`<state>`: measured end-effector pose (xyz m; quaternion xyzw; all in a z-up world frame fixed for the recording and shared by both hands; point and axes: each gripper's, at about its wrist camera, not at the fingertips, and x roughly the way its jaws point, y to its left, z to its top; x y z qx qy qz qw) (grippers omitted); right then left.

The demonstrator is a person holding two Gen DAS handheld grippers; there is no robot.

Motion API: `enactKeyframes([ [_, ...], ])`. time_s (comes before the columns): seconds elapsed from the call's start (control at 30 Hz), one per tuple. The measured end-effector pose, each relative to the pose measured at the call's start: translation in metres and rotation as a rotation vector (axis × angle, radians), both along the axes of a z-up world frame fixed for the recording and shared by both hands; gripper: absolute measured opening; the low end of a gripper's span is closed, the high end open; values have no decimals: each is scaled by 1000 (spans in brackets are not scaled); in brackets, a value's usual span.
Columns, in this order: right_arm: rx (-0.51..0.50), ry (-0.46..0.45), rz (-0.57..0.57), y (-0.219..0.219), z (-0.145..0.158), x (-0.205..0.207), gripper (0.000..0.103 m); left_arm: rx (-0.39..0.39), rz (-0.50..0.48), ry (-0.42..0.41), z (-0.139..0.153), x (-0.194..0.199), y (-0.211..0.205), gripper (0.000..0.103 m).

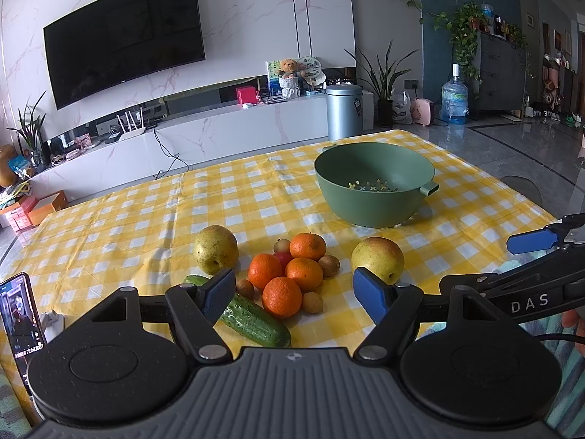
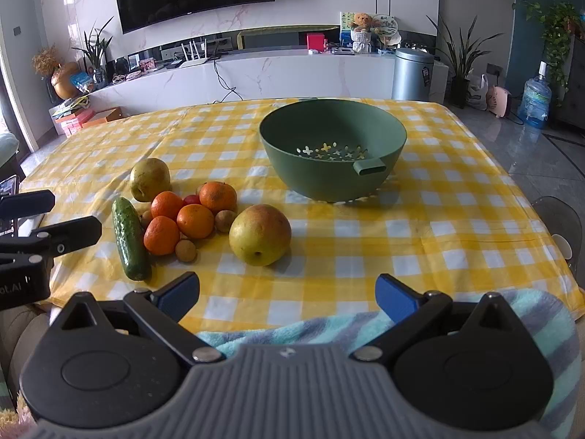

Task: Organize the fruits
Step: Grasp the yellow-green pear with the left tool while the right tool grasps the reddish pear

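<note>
A pile of fruit lies on the yellow checked table: several oranges (image 1: 282, 297) (image 2: 195, 220), small brown round fruits (image 1: 313, 302) (image 2: 186, 250), a cucumber (image 1: 252, 320) (image 2: 130, 238) and two yellow pears (image 1: 215, 249) (image 1: 378, 259) (image 2: 260, 234) (image 2: 150, 179). A green colander bowl (image 1: 373, 197) (image 2: 332, 175) stands empty behind them. My left gripper (image 1: 294, 294) is open, hovering just in front of the pile with nothing between its fingers. My right gripper (image 2: 287, 296) is open near the table's front edge, right of the pile and short of the larger pear.
A phone (image 1: 22, 323) stands at the table's left edge. A striped towel (image 2: 329, 329) drapes over the front edge. The right gripper's blue fingertips (image 1: 532, 241) show at the right of the left wrist view. Bare tablecloth (image 2: 457, 219) lies right of the bowl.
</note>
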<state>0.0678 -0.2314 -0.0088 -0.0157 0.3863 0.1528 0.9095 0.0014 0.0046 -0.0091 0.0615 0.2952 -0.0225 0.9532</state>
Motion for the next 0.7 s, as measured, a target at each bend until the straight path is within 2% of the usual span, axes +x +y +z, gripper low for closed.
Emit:
enactKeyframes([
  [0.3, -2, 4, 2, 1, -1, 1, 99, 0, -2, 8, -3, -1, -1, 86],
  [0.63, 45, 31, 41, 6, -10, 12, 99, -33, -2, 65, -10, 12, 13, 86],
  [0.7, 52, 32, 56, 9, -12, 15, 98, -42, 6, 84, -13, 16, 17, 83],
])
